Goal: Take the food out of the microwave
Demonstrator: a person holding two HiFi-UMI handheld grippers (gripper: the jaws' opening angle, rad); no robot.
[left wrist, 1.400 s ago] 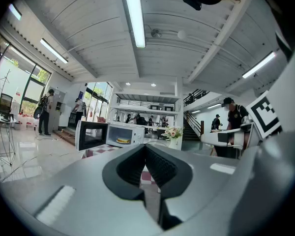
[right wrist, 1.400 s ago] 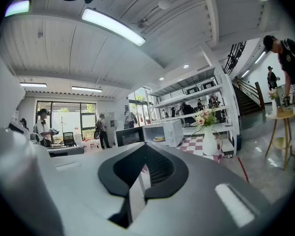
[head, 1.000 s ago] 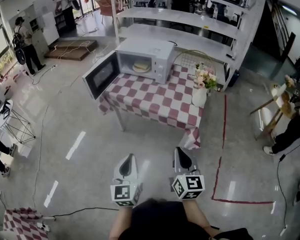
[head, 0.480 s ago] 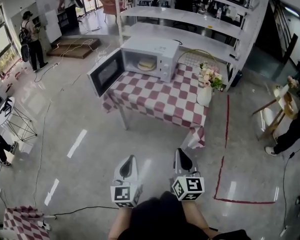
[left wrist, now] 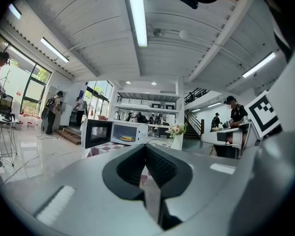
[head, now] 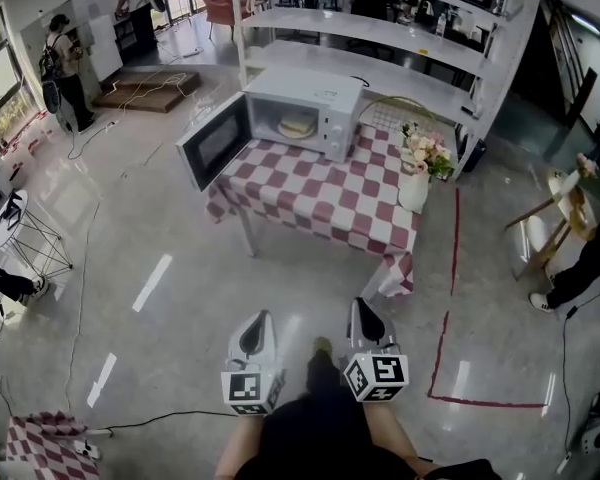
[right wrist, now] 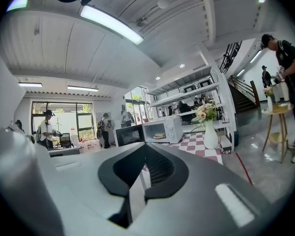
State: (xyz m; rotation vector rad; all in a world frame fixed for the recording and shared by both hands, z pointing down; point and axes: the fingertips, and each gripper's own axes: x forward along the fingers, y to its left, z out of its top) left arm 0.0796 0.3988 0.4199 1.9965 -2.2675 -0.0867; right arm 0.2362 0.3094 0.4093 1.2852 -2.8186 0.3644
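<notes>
The left gripper (head: 257, 318) and right gripper (head: 361, 308) are both closed and empty, well apart from the food (head: 297, 126) inside the open-doored microwave (head: 325, 93) on the checkered desk (head: 320, 196).

From well back, the head camera looked steeply down over the left tongs (head: 259, 318) and right tongs (head: 359, 306) toward the far microwave (head: 302, 115) on the surface (head: 320, 193). Each tongs camera faced level along its jaws, sharing that microwave
</notes>
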